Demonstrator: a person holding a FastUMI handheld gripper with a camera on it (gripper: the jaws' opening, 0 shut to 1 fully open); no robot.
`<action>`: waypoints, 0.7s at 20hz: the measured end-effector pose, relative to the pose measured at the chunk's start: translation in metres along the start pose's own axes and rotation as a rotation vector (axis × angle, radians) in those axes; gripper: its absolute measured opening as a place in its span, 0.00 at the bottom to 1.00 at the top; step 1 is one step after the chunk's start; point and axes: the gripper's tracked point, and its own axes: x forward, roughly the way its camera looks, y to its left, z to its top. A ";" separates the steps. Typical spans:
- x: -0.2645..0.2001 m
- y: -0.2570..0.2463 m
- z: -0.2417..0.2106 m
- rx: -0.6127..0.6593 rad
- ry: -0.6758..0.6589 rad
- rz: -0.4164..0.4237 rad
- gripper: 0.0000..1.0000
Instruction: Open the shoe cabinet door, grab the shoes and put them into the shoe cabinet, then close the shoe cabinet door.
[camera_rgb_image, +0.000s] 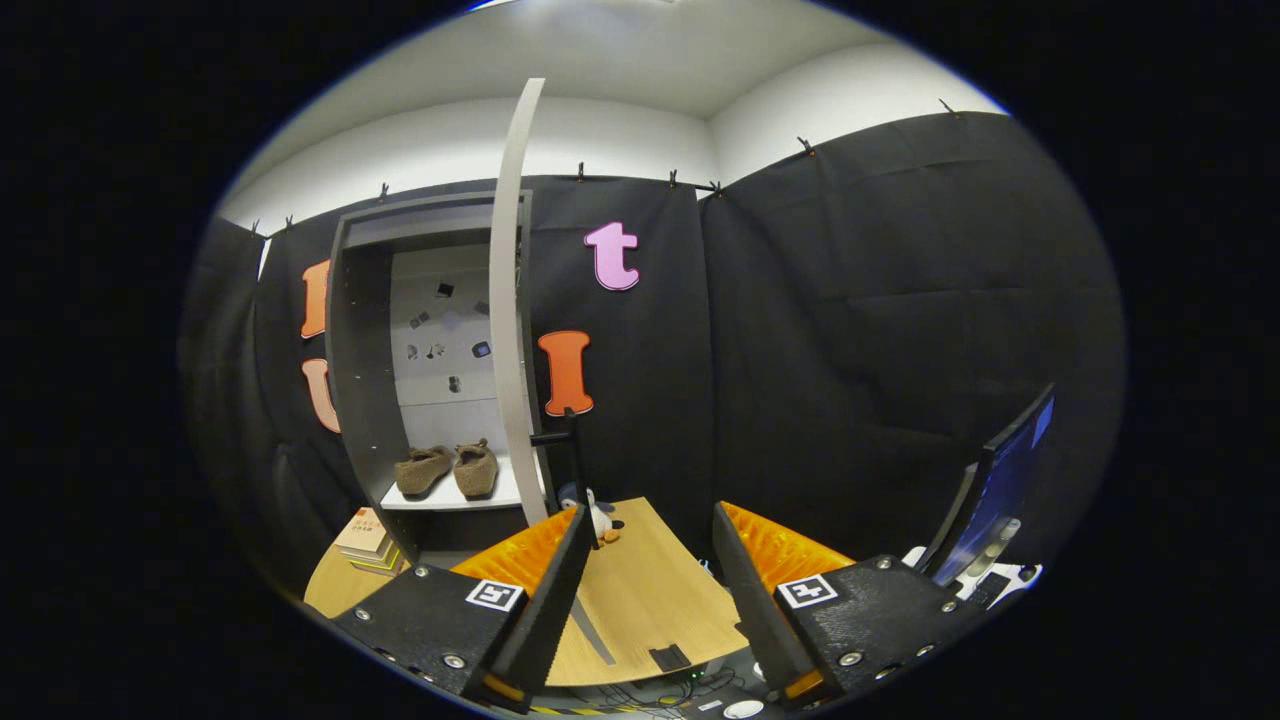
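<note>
The shoes (447, 470) sat side by side on a shelf (455, 499) inside the cabinet (372, 330), well beyond the fingers. Its door (510, 300) stood open, edge-on to the camera. The gripper (648, 575) hung with jaws wide, holding nothing, over a wooden table (640, 590). Books (366, 540) lay below the cabinet, and a monitor (995, 490) stood to the right.
</note>
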 end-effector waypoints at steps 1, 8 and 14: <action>0.007 0.001 -0.002 0.005 0.006 0.010 0.78; 0.044 0.015 -0.008 0.029 0.023 0.094 0.80; 0.059 0.041 -0.013 0.015 0.036 0.143 0.85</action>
